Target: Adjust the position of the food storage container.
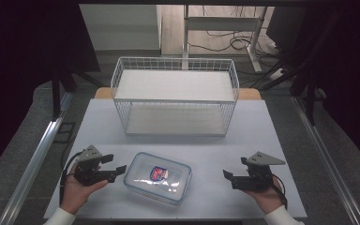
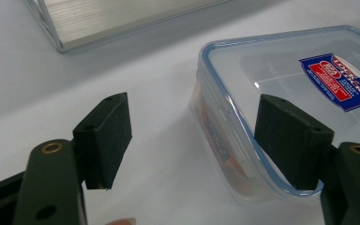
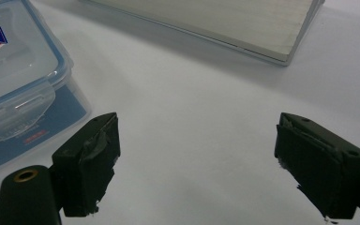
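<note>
Left tool: black, 2 jaws, held in the person's left hand at the near left of the bench. Jaws spread wide, nothing between them. Grey 3-cornered plate on top; black cable trailing back past the wrist. Points right, toward the container. In the left gripper view, the left tool has one jaw over bare bench and the other in front of the container's near corner; whether it touches the wall cannot be told.

Right tool: same make, held in the person's right hand at the near right. Jaws spread wide, empty. Points left, well apart from the container. In the right gripper view, the right tool has bare white surface between its jaws.

Container: 1 clear plastic food box, rectangular, rounded corners, blue seal around the lid, latch flaps down on the sides shown. Red-and-blue label on the lid. Lies flat on the bench between the 2 tools, just beside the left one, turned slightly askew. Seen close in the left gripper view and at the upper left of the right gripper view; contents not legible.

Wire shelf rack: 1 white unit, 2 tiers, mesh sides, pale boards on both levels. Stands at the middle rear of the bench, beyond the container.

Bench: white top, wooden edge showing behind the rack.

Sleeves: white cuffs at both wrists.
</note>
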`<action>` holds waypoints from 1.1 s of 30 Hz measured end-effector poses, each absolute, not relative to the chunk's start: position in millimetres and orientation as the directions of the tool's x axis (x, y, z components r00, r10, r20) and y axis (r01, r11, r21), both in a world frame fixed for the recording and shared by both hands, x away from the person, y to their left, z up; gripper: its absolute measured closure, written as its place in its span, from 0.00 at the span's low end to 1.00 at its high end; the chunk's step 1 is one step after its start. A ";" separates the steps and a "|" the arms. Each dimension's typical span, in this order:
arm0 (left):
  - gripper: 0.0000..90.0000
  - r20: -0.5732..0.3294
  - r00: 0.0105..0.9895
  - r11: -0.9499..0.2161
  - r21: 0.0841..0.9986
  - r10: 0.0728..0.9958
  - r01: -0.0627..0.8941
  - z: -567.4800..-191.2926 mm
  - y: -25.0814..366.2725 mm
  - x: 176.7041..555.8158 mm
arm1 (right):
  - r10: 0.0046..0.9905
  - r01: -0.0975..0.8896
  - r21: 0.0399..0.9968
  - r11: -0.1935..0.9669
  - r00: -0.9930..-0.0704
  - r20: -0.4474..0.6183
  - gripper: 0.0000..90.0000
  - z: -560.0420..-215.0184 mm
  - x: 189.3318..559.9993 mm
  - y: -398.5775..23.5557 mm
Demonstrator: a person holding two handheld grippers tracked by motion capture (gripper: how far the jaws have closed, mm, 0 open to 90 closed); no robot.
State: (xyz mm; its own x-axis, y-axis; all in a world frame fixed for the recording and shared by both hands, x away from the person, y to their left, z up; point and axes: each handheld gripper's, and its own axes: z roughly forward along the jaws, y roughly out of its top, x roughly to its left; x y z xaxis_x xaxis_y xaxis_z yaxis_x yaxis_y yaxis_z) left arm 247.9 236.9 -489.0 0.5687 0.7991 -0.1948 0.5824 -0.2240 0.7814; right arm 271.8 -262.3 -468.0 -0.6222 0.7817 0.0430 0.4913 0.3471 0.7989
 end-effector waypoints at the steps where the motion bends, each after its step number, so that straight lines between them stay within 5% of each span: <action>1: 0.30 -0.197 0.571 -0.224 0.781 0.797 0.583 -489.1 236.3 248.2 | 0.780 0.492 0.798 0.347 -0.624 0.045 0.17 -468.2 272.1 -262.2; 26: 0.36 -0.197 0.671 -0.262 0.814 0.715 0.518 -463.7 218.4 238.1 | 0.766 0.493 0.781 0.384 -0.642 0.028 0.21 -473.3 268.3 -248.5; 33: 0.45 -0.194 0.711 -0.285 0.821 0.676 0.495 -452.2 208.2 231.3 | 0.769 0.494 0.783 0.378 -0.638 0.032 0.21 -473.0 267.2 -248.1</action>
